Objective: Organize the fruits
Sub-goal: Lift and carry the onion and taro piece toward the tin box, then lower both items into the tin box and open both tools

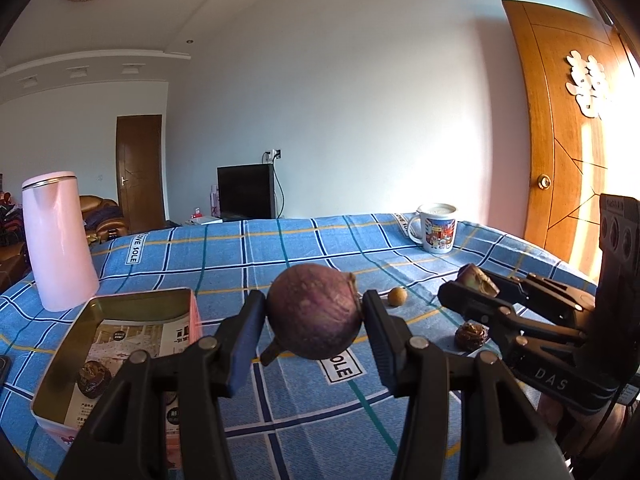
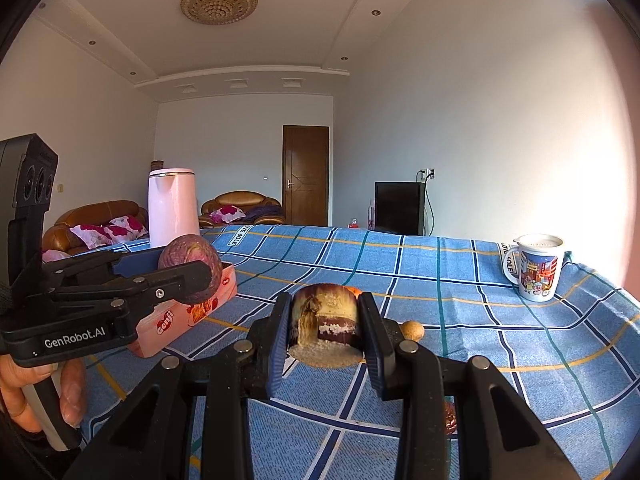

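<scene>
My left gripper [image 1: 315, 312] is shut on a round purple fruit [image 1: 314, 310] and holds it above the blue checked cloth, just right of the open pink tin box [image 1: 140, 300]. The same fruit [image 2: 192, 264] shows in the right wrist view over the box [image 2: 180, 320]. My right gripper [image 2: 325, 322] is shut on a cut brown-and-cream fruit piece [image 2: 324, 320]; it also shows in the left wrist view [image 1: 476, 280]. One dark wrinkled fruit [image 1: 93, 378] lies in the box. Another dark fruit [image 1: 471, 335] and a small tan round fruit [image 1: 397, 295] lie on the cloth.
A tall pink kettle [image 1: 58, 240] stands behind the box at the left. A printed mug [image 1: 436, 228] stands near the table's far right edge. The blue cloth [image 1: 280, 248] covers the table. A sofa and doors are beyond it.
</scene>
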The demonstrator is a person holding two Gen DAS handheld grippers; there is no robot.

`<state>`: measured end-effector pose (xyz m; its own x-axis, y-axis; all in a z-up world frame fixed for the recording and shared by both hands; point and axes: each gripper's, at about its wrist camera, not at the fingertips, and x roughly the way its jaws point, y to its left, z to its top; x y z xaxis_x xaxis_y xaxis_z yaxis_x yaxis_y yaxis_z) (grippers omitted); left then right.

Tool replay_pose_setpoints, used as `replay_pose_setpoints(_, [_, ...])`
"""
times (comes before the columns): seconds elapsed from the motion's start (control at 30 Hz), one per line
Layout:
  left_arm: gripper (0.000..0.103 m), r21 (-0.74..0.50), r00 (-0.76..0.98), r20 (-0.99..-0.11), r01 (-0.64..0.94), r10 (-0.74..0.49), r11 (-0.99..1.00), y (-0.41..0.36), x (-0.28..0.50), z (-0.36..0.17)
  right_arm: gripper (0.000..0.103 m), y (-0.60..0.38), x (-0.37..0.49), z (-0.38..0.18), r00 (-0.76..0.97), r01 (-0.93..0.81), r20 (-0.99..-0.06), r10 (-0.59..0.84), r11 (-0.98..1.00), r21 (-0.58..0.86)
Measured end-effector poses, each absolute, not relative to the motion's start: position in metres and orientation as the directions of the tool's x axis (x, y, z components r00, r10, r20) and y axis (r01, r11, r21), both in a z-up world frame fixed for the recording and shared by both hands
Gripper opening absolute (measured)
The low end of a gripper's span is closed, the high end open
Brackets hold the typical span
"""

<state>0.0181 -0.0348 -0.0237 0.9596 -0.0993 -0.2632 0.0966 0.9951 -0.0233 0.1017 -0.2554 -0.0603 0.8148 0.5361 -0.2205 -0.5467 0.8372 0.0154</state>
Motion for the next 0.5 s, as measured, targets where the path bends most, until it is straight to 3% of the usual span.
replay_pose_setpoints(0.5, [0.052, -0.092, 0.963, -0.265, 0.024, -0.048, 0.995, 0.010, 0.008, -0.021, 0.035, -0.219, 0.112, -0.037, 0.746, -0.631, -0.241, 0.620, 0.775, 0.040])
